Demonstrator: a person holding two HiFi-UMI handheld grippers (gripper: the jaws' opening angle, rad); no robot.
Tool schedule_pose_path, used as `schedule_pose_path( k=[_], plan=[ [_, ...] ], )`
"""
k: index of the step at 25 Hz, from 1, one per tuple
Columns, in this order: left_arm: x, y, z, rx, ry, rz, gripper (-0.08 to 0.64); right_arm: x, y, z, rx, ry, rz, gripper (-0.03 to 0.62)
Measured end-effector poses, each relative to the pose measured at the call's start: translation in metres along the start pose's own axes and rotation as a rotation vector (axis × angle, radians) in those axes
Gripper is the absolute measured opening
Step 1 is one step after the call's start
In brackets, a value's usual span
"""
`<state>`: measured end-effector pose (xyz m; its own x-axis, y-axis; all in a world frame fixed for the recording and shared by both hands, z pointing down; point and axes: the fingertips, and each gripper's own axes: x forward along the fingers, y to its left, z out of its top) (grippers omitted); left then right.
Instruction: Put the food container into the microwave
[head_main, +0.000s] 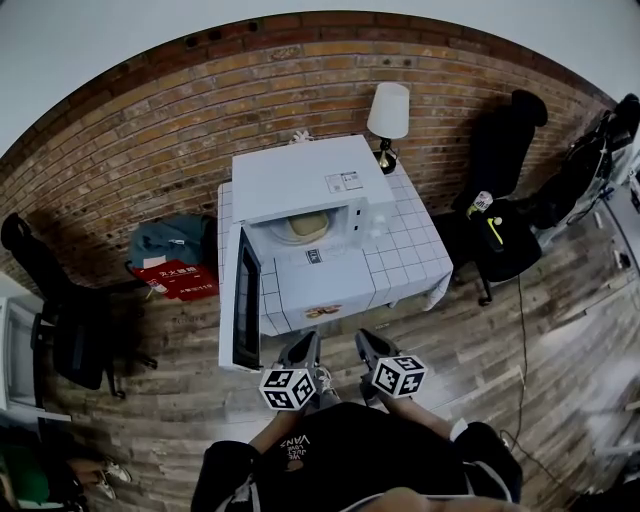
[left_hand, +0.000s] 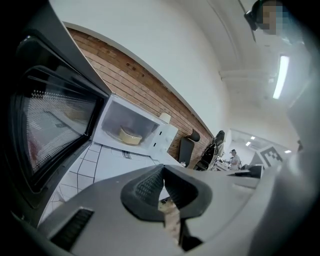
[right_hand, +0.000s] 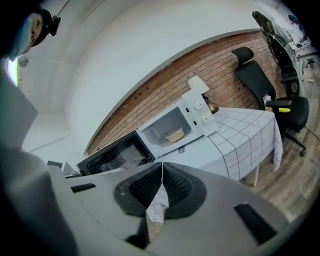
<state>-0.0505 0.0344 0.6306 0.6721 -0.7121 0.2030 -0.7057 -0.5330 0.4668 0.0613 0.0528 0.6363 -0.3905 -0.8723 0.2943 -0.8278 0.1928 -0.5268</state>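
Note:
The white microwave (head_main: 300, 180) stands on a small table with its door (head_main: 245, 298) swung wide open to the left. A beige food container (head_main: 307, 226) sits inside the cavity; it also shows in the left gripper view as the container (left_hand: 131, 135) and in the right gripper view as the container (right_hand: 174, 135). My left gripper (head_main: 306, 347) and right gripper (head_main: 367, 344) hang close to my body, in front of the table's near edge and apart from the microwave. Both are shut, tips touching, with nothing between them.
A white grid-pattern tablecloth (head_main: 410, 245) covers the table. A lamp (head_main: 388, 112) stands behind the microwave by the brick wall. Black office chairs (head_main: 500, 215) sit at the right, another chair (head_main: 60, 320) at the left. A red bag (head_main: 175, 277) lies on the wooden floor.

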Motion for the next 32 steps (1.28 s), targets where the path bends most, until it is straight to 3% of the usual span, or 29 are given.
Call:
schedule_pose_path(
  k=[9, 32],
  plan=[
    [-0.016, -0.005, -0.009, 0.0, 0.009, 0.004, 0.011, -0.014, 0.003, -0.016, -0.004, 0.006, -0.008, 0.005],
    [-0.016, -0.01, -0.007, 0.0, 0.005, 0.006, 0.011, -0.013, 0.001, -0.014, -0.024, 0.002, -0.017, 0.003]
  ],
)
